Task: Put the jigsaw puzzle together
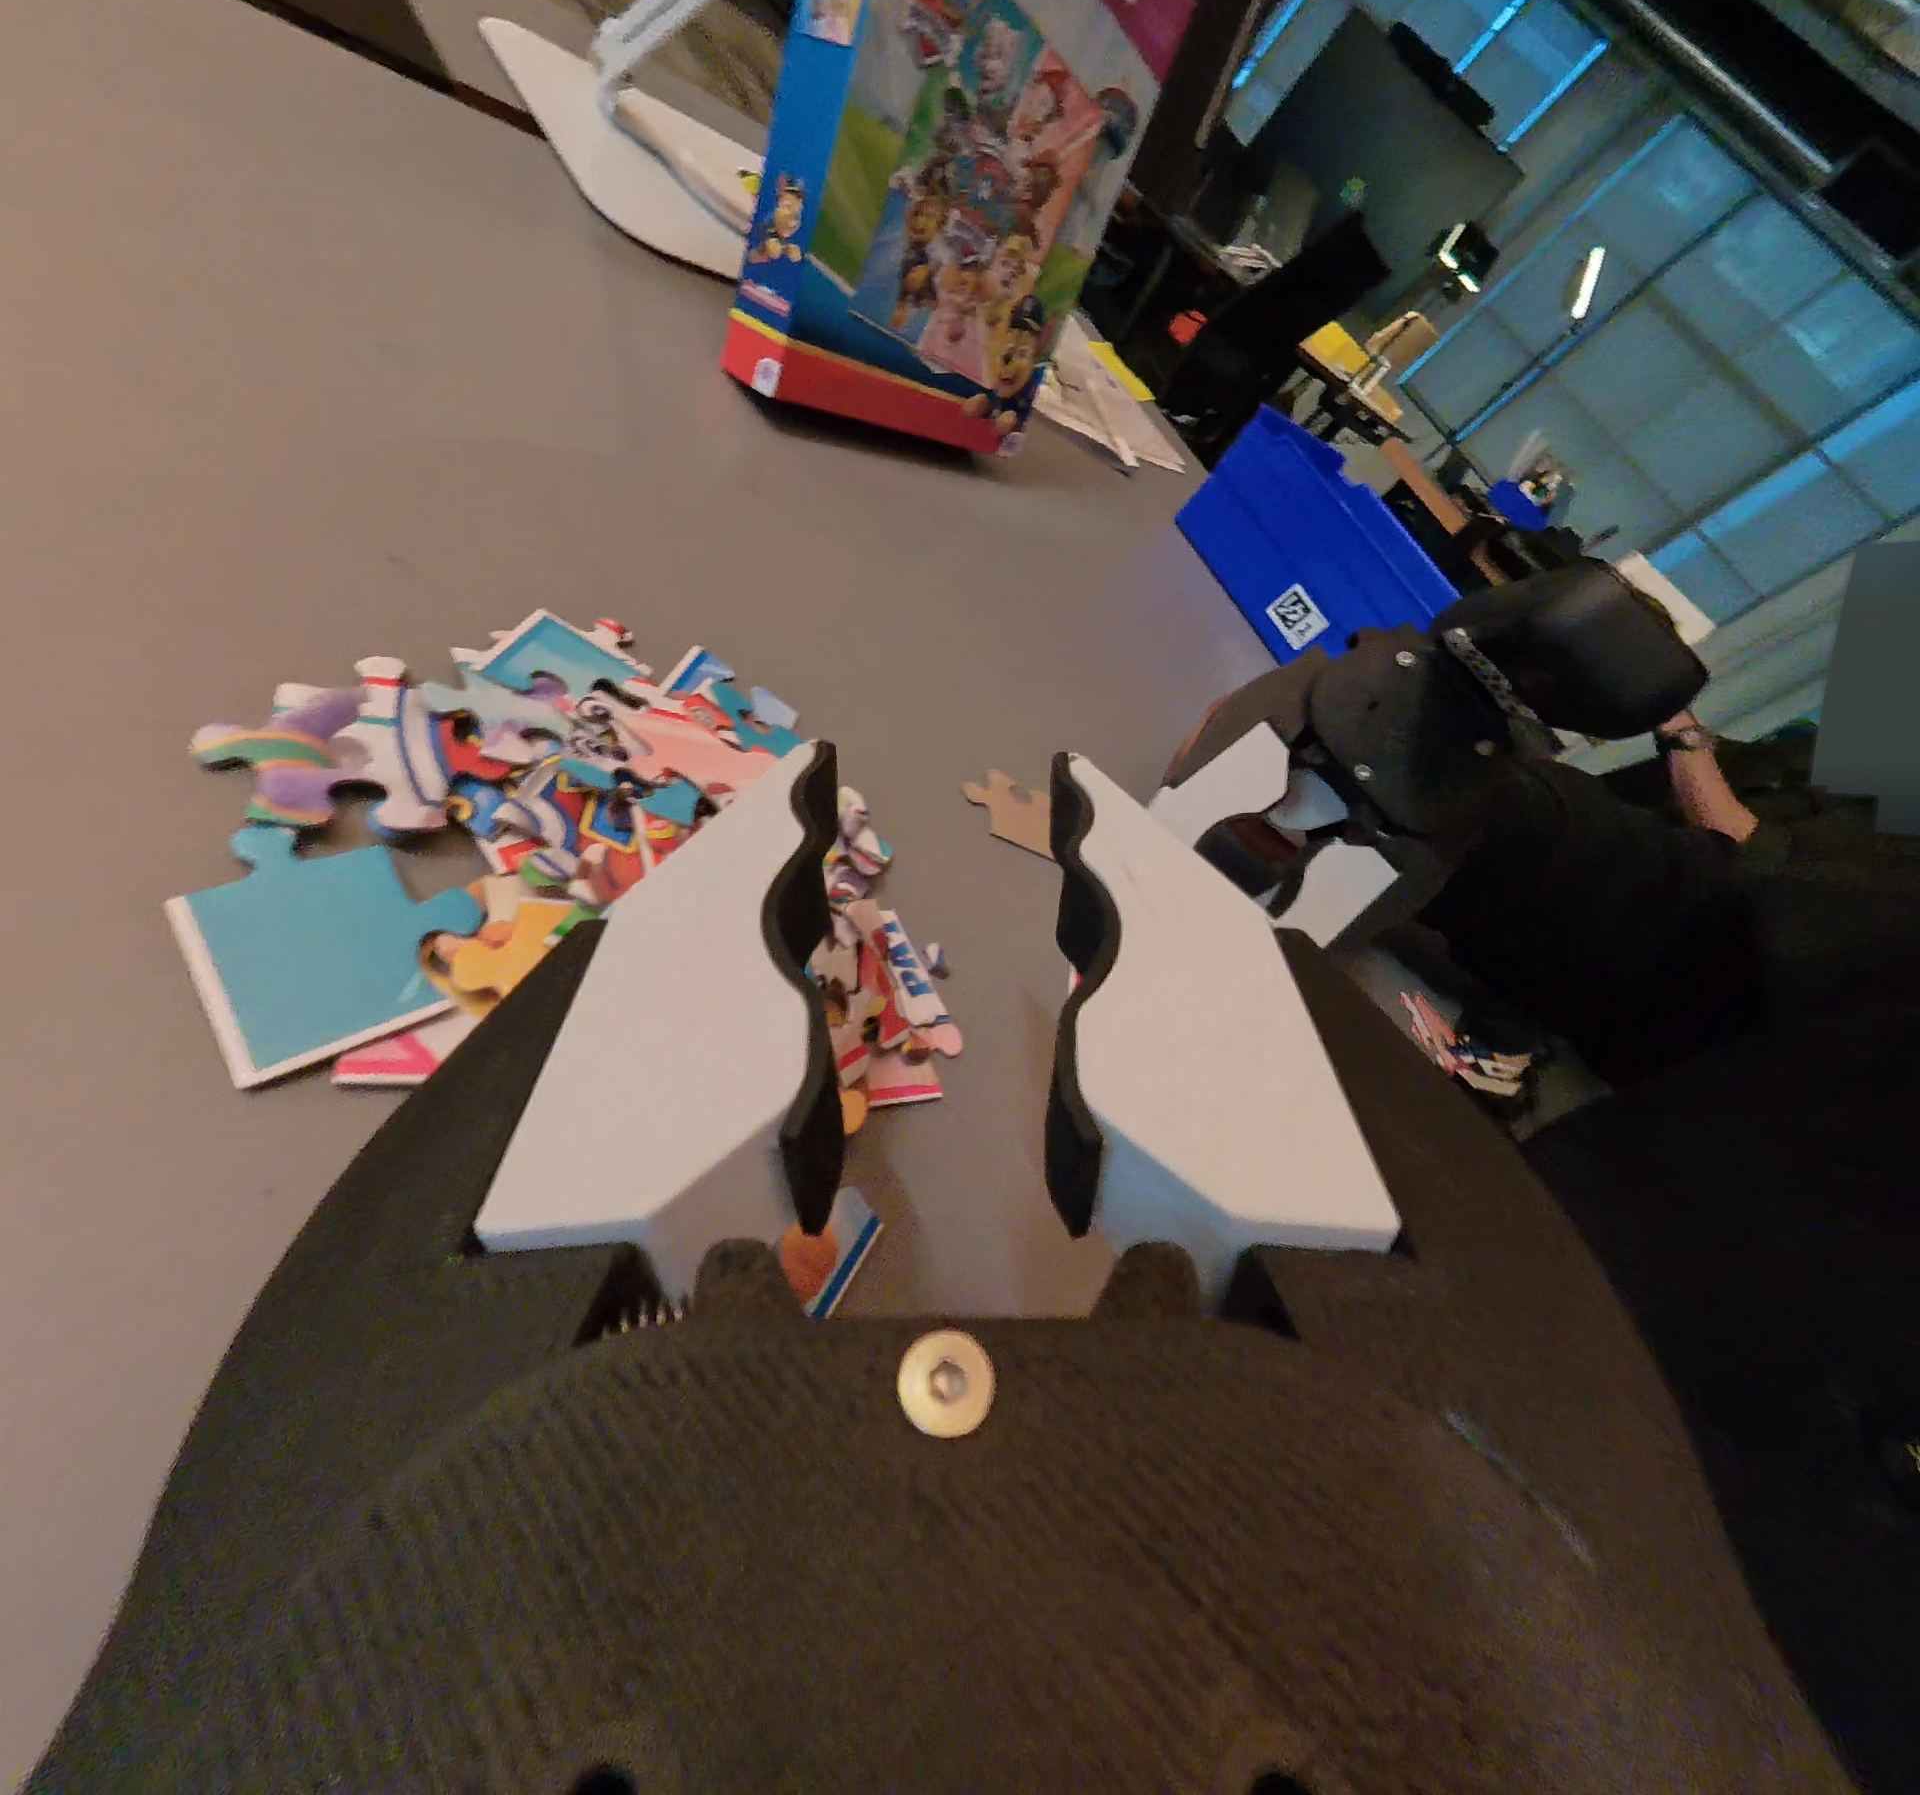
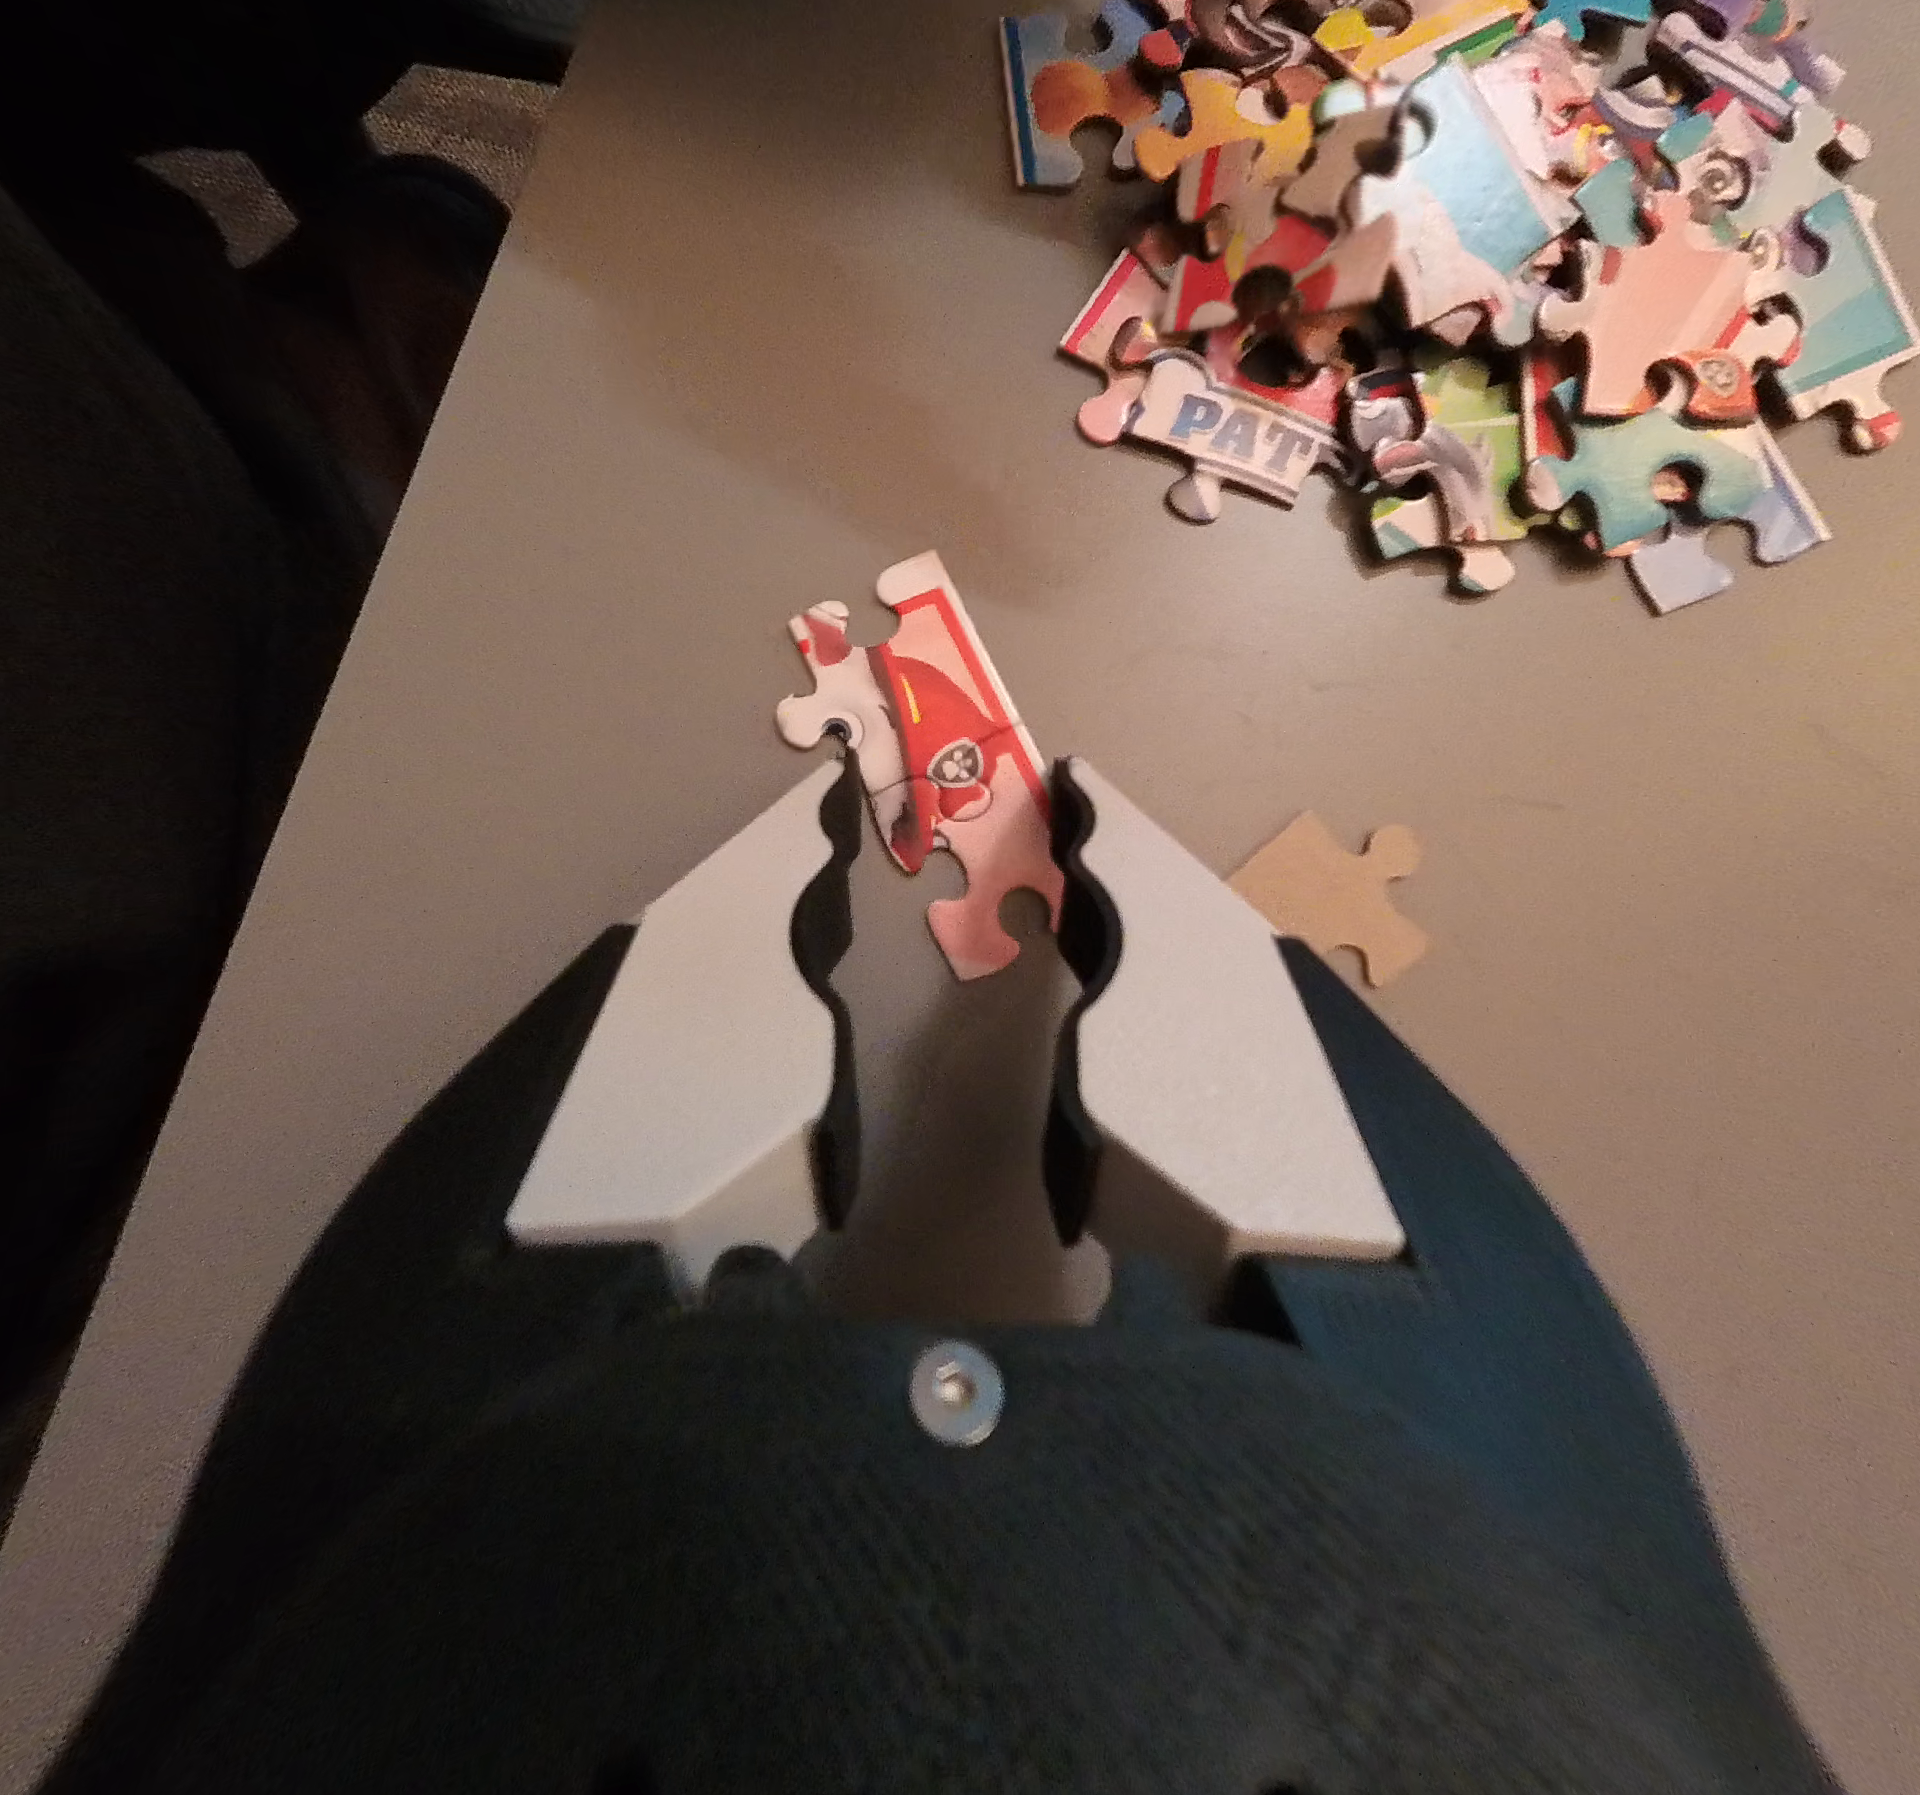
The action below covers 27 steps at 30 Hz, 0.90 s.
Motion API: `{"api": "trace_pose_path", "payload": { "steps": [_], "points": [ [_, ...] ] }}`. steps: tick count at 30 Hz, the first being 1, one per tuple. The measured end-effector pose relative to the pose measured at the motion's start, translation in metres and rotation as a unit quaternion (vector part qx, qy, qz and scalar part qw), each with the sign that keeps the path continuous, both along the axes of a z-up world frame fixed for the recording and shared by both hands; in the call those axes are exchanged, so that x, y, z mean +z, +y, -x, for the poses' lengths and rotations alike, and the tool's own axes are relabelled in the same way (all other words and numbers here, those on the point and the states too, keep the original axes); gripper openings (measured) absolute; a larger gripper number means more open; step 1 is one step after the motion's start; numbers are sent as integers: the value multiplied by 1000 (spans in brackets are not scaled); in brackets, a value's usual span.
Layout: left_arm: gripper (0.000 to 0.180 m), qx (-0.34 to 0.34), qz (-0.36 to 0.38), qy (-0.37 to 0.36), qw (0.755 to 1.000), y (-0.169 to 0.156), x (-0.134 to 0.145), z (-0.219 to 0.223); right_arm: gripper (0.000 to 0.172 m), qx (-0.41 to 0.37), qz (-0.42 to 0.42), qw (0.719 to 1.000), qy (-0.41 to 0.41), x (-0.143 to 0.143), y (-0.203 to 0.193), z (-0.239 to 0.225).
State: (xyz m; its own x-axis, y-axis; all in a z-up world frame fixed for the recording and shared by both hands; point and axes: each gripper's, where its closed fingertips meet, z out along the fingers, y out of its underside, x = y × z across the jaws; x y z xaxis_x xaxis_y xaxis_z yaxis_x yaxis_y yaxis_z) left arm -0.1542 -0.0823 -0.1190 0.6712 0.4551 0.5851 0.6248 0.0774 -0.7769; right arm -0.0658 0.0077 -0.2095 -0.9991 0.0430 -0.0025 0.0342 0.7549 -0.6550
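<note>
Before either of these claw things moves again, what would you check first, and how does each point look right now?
1. Left gripper open, nothing between its fingers: ok.
2. Right gripper open over the joined red pieces: ok.
3. Pads pressing those pieces: cannot tell.
4. Joined pieces lying flat on the table: ok.
5. Brown face-down piece apart from the puzzle pile: ok.
</note>
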Motion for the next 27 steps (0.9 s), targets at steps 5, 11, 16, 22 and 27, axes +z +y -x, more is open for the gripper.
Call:
{"api": "trace_pose_path", "payload": {
  "steps": [5, 11, 16, 22, 27],
  "points": [
    [39, -61, -14, -1, 998, 21, 2, -19, 26, -3, -12, 1000, 18, 3, 4, -2],
    [42, -130, 1, -26, 991, 48, -10, -41, 16, -34, -2, 998, 46, 15, 13, 9],
    [42, -140, 12, -19, 990, 57, -12, -46, 45, -124, 9, 990, 68, 17, 22, 46],
    [41, -136, -2, -19, 991, 56, -6, -45, 32, -143, 16, 990, 11, 1, 22, 47],
    [41, -138, -19, -26, 990, 56, -5, -44, 30, -144, -2, 989, 28, 2, 24, 43]
  ]
}}
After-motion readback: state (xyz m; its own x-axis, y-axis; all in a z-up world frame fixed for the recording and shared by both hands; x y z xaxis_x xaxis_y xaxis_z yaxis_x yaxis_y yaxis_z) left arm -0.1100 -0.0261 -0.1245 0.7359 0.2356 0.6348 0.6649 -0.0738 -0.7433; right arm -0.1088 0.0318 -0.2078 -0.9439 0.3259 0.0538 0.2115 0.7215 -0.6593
